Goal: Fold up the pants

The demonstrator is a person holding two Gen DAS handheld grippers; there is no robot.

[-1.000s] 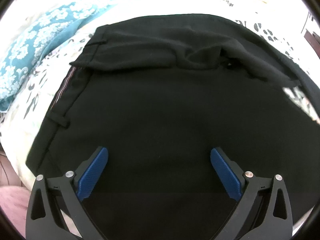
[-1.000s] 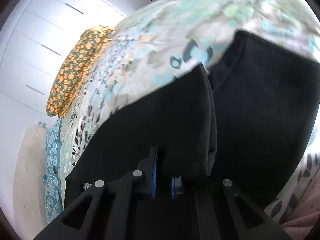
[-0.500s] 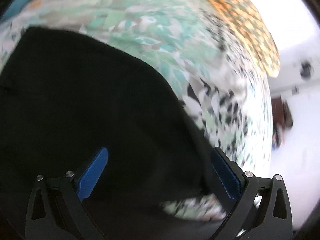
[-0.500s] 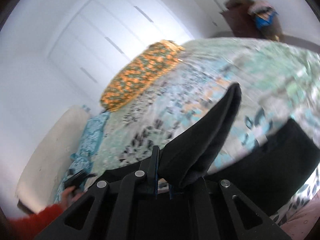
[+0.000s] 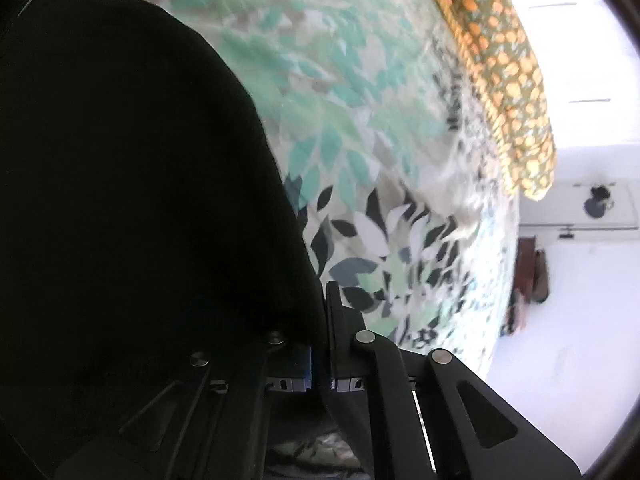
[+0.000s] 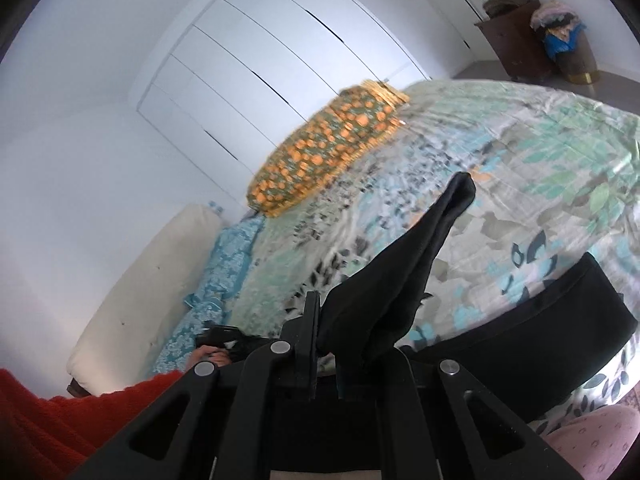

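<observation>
The black pants (image 5: 140, 200) lie on a leaf-patterned bedspread (image 5: 360, 120) and fill the left of the left wrist view. My left gripper (image 5: 320, 344) sits at their right edge, its jaws closing with that edge of cloth pinched between them. In the right wrist view my right gripper (image 6: 326, 320) is shut on a bunched fold of the pants (image 6: 420, 264), held up above the bed. The rest of the pants (image 6: 560, 332) lies flat at the lower right.
An orange-dotted pillow (image 6: 328, 152) and a teal cushion (image 6: 224, 264) lie at the bed's far side. White wardrobe doors (image 6: 280, 60) stand behind. A brown dresser (image 6: 516, 40) is in the far corner. A red sleeve (image 6: 60, 412) reaches in from the lower left.
My left gripper swung from over the pants' waist to their edge by the bedspread, and its jaws came together on the cloth. My right gripper rose, lifting its fold off the bed.
</observation>
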